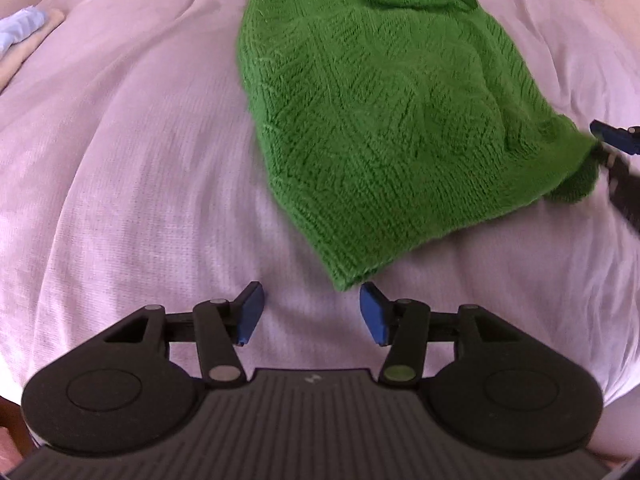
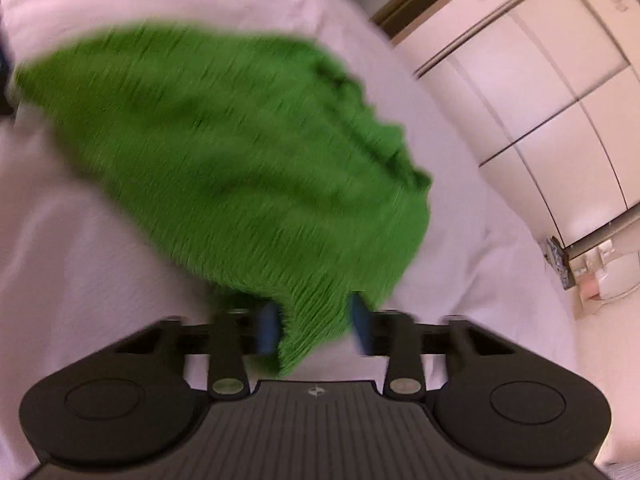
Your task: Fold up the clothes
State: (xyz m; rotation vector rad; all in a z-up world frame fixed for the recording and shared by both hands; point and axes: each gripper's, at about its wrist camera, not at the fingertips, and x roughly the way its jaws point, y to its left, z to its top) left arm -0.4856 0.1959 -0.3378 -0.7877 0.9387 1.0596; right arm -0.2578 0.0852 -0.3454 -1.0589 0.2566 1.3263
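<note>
Jaws of the right gripper (image 2: 314,326) pinch the green knit sweater's (image 1: 384,120) edge; left gripper (image 1: 311,314) gapes just short of its corner, likely mid-fold, needing that corner gripped.

- A bright green knitted garment (image 1: 384,120) is spread on a white textured bedsheet (image 1: 132,184), just ahead of the left gripper (image 1: 311,314).
- The blue-padded jaws are held apart, empty.
- Its far-right corner is gripped by the right gripper (image 1: 600,148).

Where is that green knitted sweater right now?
The green sweater lies on the white bedsheet; the right gripper has one corner between its fingers, and the open left gripper sits just short of the nearest corner.
</note>
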